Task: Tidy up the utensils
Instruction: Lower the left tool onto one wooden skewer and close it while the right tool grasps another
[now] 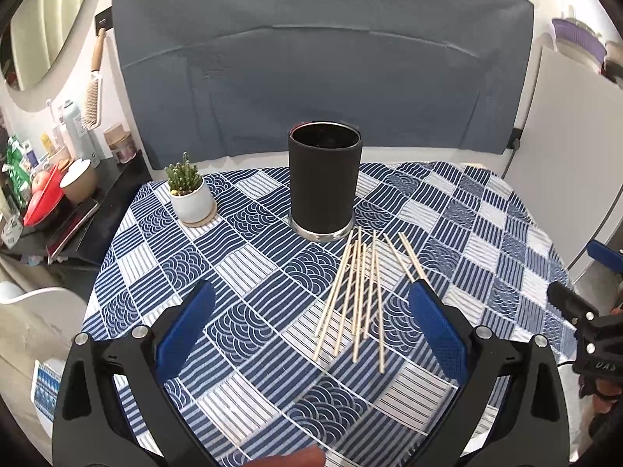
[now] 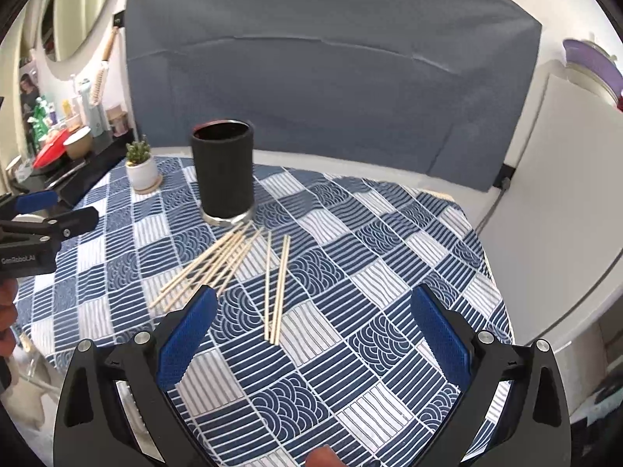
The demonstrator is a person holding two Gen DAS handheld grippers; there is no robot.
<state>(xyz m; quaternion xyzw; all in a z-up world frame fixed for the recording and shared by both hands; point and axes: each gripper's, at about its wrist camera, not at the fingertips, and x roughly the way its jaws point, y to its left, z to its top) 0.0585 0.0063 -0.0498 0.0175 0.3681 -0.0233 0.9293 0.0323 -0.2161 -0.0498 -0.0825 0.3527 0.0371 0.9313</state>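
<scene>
Several wooden chopsticks (image 1: 358,295) lie loose on the blue patterned tablecloth (image 1: 249,272), fanned out in front of a black cylindrical holder (image 1: 324,183). In the right wrist view the chopsticks (image 2: 218,264) lie in a bundle, with a separate pair (image 2: 277,288) to its right, below the holder (image 2: 224,173). My left gripper (image 1: 311,303) is open and empty, hovering over the cloth just left of the chopsticks. My right gripper (image 2: 311,307) is open and empty above the separate pair. The left gripper also shows in the right wrist view (image 2: 58,210) at the left edge.
A small potted cactus (image 1: 187,190) on a coaster stands left of the holder. A grey-blue cushion (image 1: 319,70) backs the table. A cluttered side shelf (image 1: 58,179) with a red dish, a bowl and bottles is at the left. A white panel (image 2: 564,194) stands at the right.
</scene>
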